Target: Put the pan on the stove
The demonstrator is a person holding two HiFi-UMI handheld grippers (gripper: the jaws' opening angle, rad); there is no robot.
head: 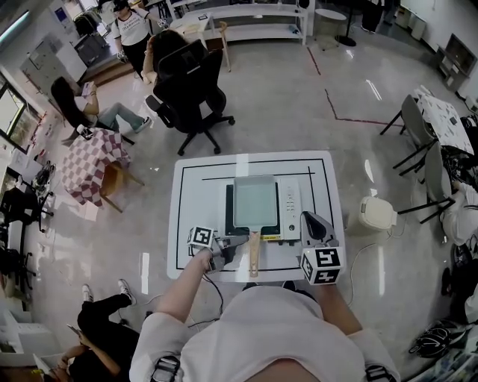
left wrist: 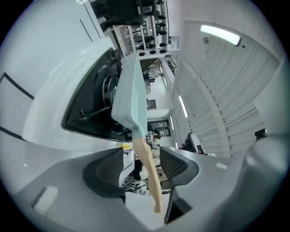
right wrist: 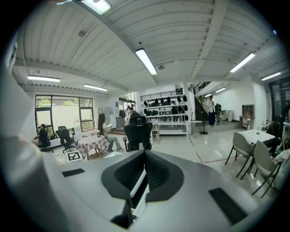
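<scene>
White table (head: 187, 231) carries the stove (head: 290, 203) with the pan (head: 255, 200) already flat on it, so the left gripper (left wrist: 140, 166), jaws wide and clear of the wooden handle (left wrist: 150, 176) between them, should back straight out without nudging it, while the right gripper (right wrist: 144, 168) sits closed, empty.

White desk (head: 196, 224) w/ black line border, on glossy grey floor (head: 299, 97). Behind it: black office chair (head: 190, 86). To L: small table w/ red-check cloth (head: 91, 160), seated person (head: 104, 112) beside it. To R: white bin-like object (head: 375, 214) near desk, grey chairs (head: 418, 127) farther off. Shelving (head: 254, 19) at far wall.
</scene>
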